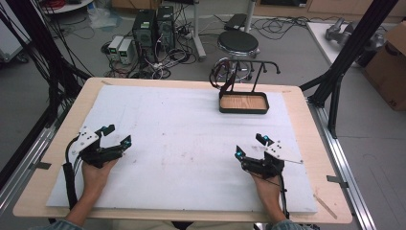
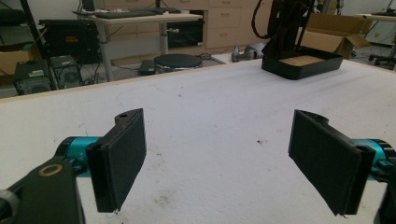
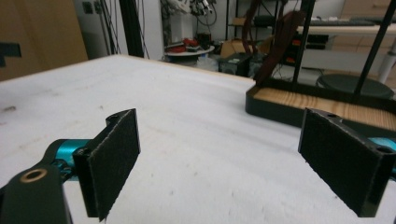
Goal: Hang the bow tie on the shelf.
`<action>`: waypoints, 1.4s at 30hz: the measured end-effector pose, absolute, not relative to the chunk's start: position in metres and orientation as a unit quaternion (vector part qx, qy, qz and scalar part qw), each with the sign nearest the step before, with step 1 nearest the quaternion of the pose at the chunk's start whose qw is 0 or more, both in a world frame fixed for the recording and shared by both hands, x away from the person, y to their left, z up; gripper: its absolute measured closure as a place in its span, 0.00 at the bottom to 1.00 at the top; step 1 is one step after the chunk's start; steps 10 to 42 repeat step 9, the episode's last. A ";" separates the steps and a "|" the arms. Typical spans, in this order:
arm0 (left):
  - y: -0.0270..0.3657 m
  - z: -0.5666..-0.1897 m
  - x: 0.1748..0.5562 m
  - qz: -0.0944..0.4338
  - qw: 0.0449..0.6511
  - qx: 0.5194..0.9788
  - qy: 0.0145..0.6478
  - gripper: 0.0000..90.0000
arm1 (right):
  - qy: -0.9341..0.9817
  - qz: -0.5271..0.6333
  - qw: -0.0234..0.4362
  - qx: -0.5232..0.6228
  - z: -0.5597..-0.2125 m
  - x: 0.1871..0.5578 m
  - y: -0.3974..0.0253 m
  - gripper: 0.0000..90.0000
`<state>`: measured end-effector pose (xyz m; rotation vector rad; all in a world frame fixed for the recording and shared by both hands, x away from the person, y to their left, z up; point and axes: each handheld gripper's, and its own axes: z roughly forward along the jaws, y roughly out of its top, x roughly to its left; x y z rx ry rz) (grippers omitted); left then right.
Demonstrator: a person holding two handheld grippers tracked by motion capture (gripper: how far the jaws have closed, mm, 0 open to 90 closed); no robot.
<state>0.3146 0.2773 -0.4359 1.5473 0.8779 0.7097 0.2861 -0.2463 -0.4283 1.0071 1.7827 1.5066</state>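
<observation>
- The wooden table [image 1: 297, 103] is the biggest thing here, and nearly all of it sits under a white mat [image 1: 177, 139] with just a strip of bare wood left around the edges. The mat has faint scuffs and a few dark specks.
- Loads of open mat for moving around: the only thing standing on it is the tray stand [image 1: 243, 102], way at the far side, right of middle. Everything nearer than the stand is bare.
- That tray stand is a dark rimmed tray with a wood-grain floor and a thin black rack rising from it. Something dark reddish-brown [image 1: 221, 76] hangs off the rack's left end, maybe a strap, can't really make it out.
- Beyond the stand is the floor: a round black stool [image 1: 238, 42], computer towers [image 1: 153, 26] and a tangle of cables. Cardboard box [image 1: 390, 60] off to the right, cut off by the frame.
- Left gripper [image 1: 117, 135] is well nearer than the stand and far off to its left, held in the person's left hand [image 1: 95, 175]. Jaws spread wide, nothing between them.
- Right gripper [image 1: 250, 146] is nearer than the stand too, roughly straight in line with it, in the right hand [image 1: 265, 187]. Also gaping wide and holding nothing.
- Forearms get cut off at the bottom edge.
</observation>
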 end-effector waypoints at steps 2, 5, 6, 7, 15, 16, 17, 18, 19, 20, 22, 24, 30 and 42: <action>0.277 -0.436 0.315 0.303 0.575 0.661 0.375 0.22 | 0.675 0.560 0.288 0.384 -0.432 0.287 -0.246 0.13; 0.277 -0.436 0.315 0.303 0.575 0.661 0.375 0.22 | 0.677 0.557 0.286 0.386 -0.435 0.286 -0.246 0.13; 0.277 -0.436 0.315 0.304 0.575 0.661 0.375 0.22 | 0.676 0.558 0.287 0.387 -0.435 0.286 -0.246 0.13; 0.277 -0.436 0.315 0.305 0.575 0.661 0.373 0.22 | 0.675 0.559 0.291 0.384 -0.435 0.285 -0.246 0.13; 0.277 -0.436 0.315 0.314 0.571 0.661 0.371 0.21 | 0.674 0.560 0.291 0.385 -0.435 0.285 -0.247 0.13; 0.277 -0.436 0.315 0.314 0.571 0.661 0.371 0.21 | 0.674 0.560 0.291 0.385 -0.435 0.285 -0.247 0.13; 0.277 -0.436 0.315 0.314 0.571 0.661 0.371 0.21 | 0.674 0.560 0.291 0.385 -0.435 0.285 -0.247 0.13; 0.277 -0.436 0.315 0.314 0.571 0.661 0.371 0.21 | 0.674 0.560 0.291 0.385 -0.435 0.285 -0.247 0.13; 0.277 -0.436 0.315 0.314 0.571 0.661 0.371 0.21 | 0.674 0.560 0.291 0.385 -0.435 0.285 -0.247 0.13; 0.277 -0.436 0.315 0.314 0.571 0.661 0.371 0.21 | 0.674 0.560 0.291 0.385 -0.435 0.285 -0.247 0.13; 0.277 -0.436 0.315 0.314 0.571 0.661 0.371 0.21 | 0.674 0.560 0.291 0.385 -0.435 0.285 -0.247 0.13; 0.277 -0.436 0.315 0.314 0.571 0.661 0.371 0.21 | 0.674 0.560 0.291 0.385 -0.435 0.285 -0.247 0.13; 0.277 -0.436 0.315 0.314 0.571 0.661 0.371 0.21 | 0.674 0.560 0.291 0.385 -0.435 0.285 -0.247 0.13; 0.277 -0.436 0.315 0.314 0.571 0.661 0.371 0.21 | 0.674 0.560 0.291 0.385 -0.435 0.285 -0.247 0.13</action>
